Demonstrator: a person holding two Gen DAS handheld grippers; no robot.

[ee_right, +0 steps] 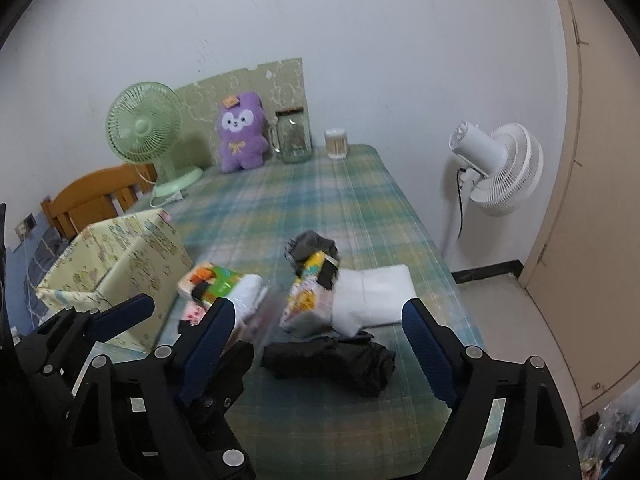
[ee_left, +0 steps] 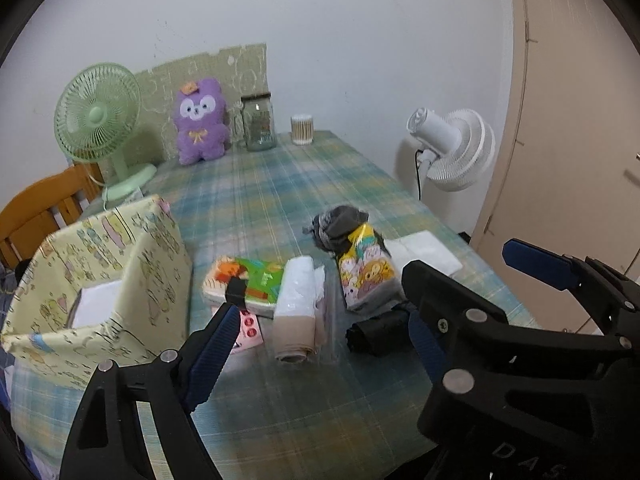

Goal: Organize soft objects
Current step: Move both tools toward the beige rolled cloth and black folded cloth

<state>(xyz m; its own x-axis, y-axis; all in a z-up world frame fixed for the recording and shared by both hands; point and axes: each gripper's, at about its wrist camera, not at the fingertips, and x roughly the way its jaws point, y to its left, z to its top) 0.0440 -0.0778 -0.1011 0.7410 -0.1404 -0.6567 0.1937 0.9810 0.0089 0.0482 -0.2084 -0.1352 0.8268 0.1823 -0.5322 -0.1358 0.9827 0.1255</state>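
Two hand-held claws hang above a table covered in a green and blue plaid cloth (ee_left: 280, 184), both tilted down toward a cluster of soft things.

The left claw (ee_left: 320, 332) stands wide open with nothing pressed between its blue-padded fingers. Directly between and just beyond its fingertips lies a rolled cloth, white on top and beige at the near end (ee_left: 296, 312). Touching that roll, toward the left finger, sits a tissue pack printed in green and orange (ee_left: 244, 280), with a small pink packet (ee_left: 250, 328) by the finger's tip. To the claw's left stands an open pale yellow fabric box (ee_left: 104, 276) with cartoon print, something white lying inside it.

The right claw (ee_right: 320, 336) is also open and grips nothing. A dark, crumpled black bundle (ee_right: 332, 360) lies between its fingers, close in. Just past that bundle a cartoon-print tissue pack (ee_right: 308, 300) leans with a grey sock (ee_right: 310, 246) behind it, and a folded white cloth (ee_right: 372, 292) rests against the pack, nearer the right finger. The left claw shows beside the right claw's left finger.

Far ahead of both claws, at the wall, stand a green desk fan (ee_left: 98, 120), a purple plush toy (ee_left: 200, 120), a glass jar (ee_left: 259, 122) and a tub of cotton swabs (ee_left: 301, 129). A white floor fan (ee_right: 496, 168) stands off the table, ahead and to the right.
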